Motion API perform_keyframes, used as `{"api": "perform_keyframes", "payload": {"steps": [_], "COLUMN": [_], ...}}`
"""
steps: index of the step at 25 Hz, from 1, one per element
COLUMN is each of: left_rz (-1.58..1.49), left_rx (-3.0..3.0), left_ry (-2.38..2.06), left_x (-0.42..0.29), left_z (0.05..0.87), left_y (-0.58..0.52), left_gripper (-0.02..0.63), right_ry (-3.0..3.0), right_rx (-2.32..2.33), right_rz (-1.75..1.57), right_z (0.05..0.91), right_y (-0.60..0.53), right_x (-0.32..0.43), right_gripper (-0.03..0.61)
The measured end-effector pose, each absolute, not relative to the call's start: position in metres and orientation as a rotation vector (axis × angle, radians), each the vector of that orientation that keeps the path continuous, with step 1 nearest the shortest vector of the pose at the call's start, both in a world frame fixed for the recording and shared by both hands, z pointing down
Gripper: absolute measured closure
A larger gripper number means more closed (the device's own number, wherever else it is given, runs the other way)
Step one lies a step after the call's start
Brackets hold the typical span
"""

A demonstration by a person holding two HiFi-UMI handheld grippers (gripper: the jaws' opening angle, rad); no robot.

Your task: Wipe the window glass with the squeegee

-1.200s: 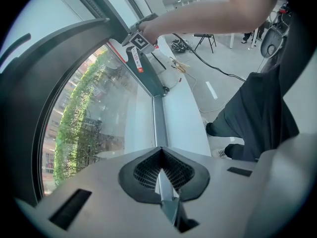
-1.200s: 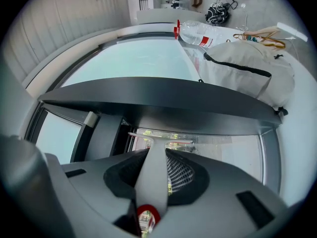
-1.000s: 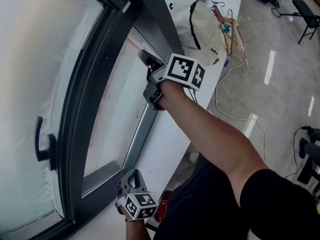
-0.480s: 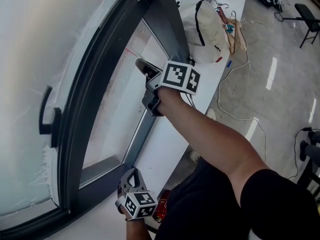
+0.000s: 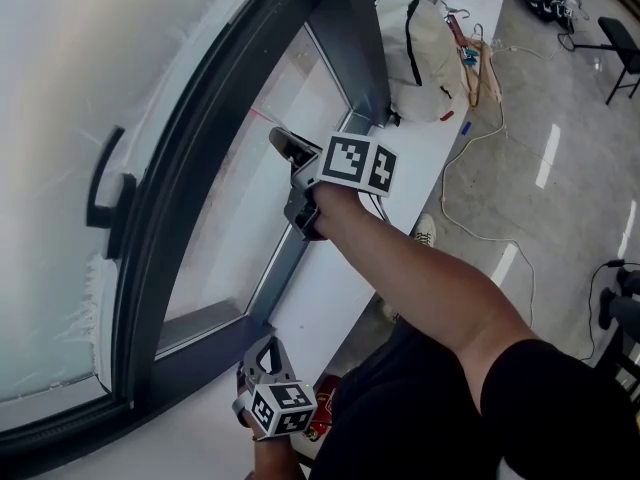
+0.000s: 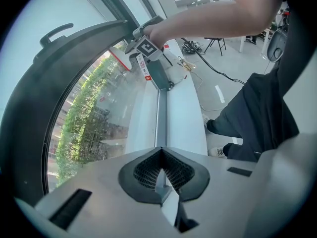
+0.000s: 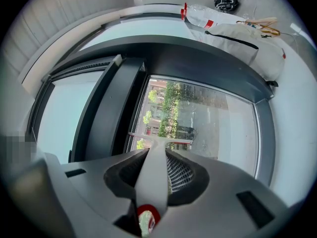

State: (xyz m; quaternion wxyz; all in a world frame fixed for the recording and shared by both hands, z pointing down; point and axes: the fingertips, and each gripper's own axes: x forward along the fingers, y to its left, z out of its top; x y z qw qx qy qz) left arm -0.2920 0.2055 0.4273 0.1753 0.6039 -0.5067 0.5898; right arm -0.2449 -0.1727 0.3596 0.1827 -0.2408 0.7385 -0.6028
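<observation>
The squeegee point(image 7: 159, 142) has a white handle and a thin red-edged blade point(image 6: 120, 59) that lies against the lower window pane point(image 7: 208, 118). My right gripper point(image 7: 154, 171) is shut on its handle, which runs straight out between the jaws. In the head view that gripper point(image 5: 302, 190) is held up at the glass point(image 5: 235, 208), beside the dark mullion. My left gripper point(image 5: 262, 360) hangs low over the white sill, jaws together with nothing in them. In its own view the left gripper point(image 6: 161, 176) points along the sill toward the squeegee.
A dark curved window frame point(image 5: 190, 158) with a black handle point(image 5: 105, 193) stands left of the pane. The white sill point(image 5: 335, 283) runs along below. On its far end lie a white bag point(image 5: 430, 53), hangers point(image 5: 470, 58) and a bottle point(image 7: 198, 16). Cables point(image 5: 480, 168) trail over the floor.
The head view has swung, so the frame and handle sit higher in the picture. My right gripper with the squeegee has slid slightly down the pane. The left gripper has stayed put.
</observation>
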Motion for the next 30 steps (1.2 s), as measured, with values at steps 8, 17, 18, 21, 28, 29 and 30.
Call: {"api": "perform_keyframes", "payload": {"steps": [8,17,18,21,28,29,30], "left_rz": [1.644,1.607,1.604,1.6,1.593,1.593,1.594], "left_rx": [1.698,1.688,1.687,1.687,1.678,1.678,1.679], "left_ry": [-1.467,-1.495,-1.498,-1.504,-1.512,-1.513,-1.513], "left_x": [-0.301,-0.306,-0.307,-0.308,-0.311,-0.311,-0.311], "left_z": [0.428,0.429,0.43,0.43,0.431,0.431,0.431], "left_y": [0.221,0.24,0.242,0.248,0.259,0.261,0.262], "left_gripper": [0.614,0.614,0.614,0.614,0.614,0.614,0.614], "right_ry": [2.103,2.129,2.132,2.145,2.188,2.193,2.197], "right_rx": [-0.653,-0.641,-0.639,-0.628,-0.588,-0.581,-0.574], "right_rz": [-1.722,-1.727,-1.728,-1.733,-1.758,-1.763,-1.769], "right_z": [0.362,0.363,0.363,0.363,0.368,0.369,0.37], "right_y": [-0.141,-0.111,-0.108,-0.095,-0.063,-0.059,-0.055], "right_x": [-0.265,-0.276,-0.277,-0.282,-0.299,-0.301,-0.303], "right_gripper": [0.491,0.491,0.491,0.491,0.491,0.491,0.491]}}
